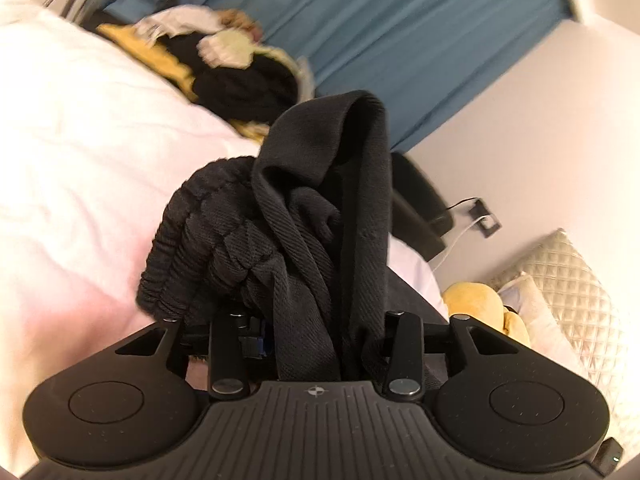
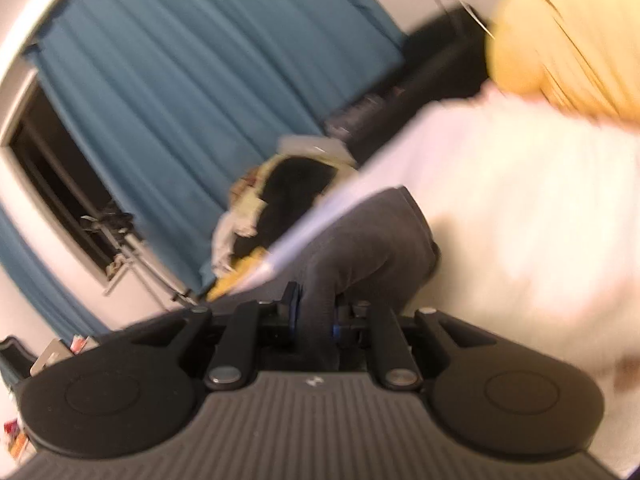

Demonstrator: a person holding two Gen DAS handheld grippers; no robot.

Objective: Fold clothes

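Black knitted fabric fills the middle of the left wrist view. It is a black garment (image 1: 320,216) with an elastic, gathered waistband (image 1: 180,248), and it hangs bunched directly in front of the left gripper (image 1: 308,344). The jaws stand close together and the cloth passes between them, so the left gripper is clamped on this garment. The waistband part falls to the left side of the gripper, and a long fold rises up ahead of it.

Under and to the left of the left gripper lies a white bed cover (image 1: 80,160). Farther ahead on it rests a pile of clothes (image 1: 224,64), black and yellow with some pale pieces. Behind the pile hangs a blue curtain (image 1: 400,20). To the right of the gripper are a yellow plush toy (image 1: 476,304) and a quilted cream pillow (image 1: 572,292).

The right wrist view is blurred. The right gripper (image 2: 316,320) is also closed on a fold of the dark fabric (image 2: 368,248), which looks grey here and stands up just ahead of the fingers. It cannot be told whether this is the same garment. The white cover (image 2: 520,200) spreads to the right of this gripper, and the blue curtain (image 2: 180,80) is ahead on the left.
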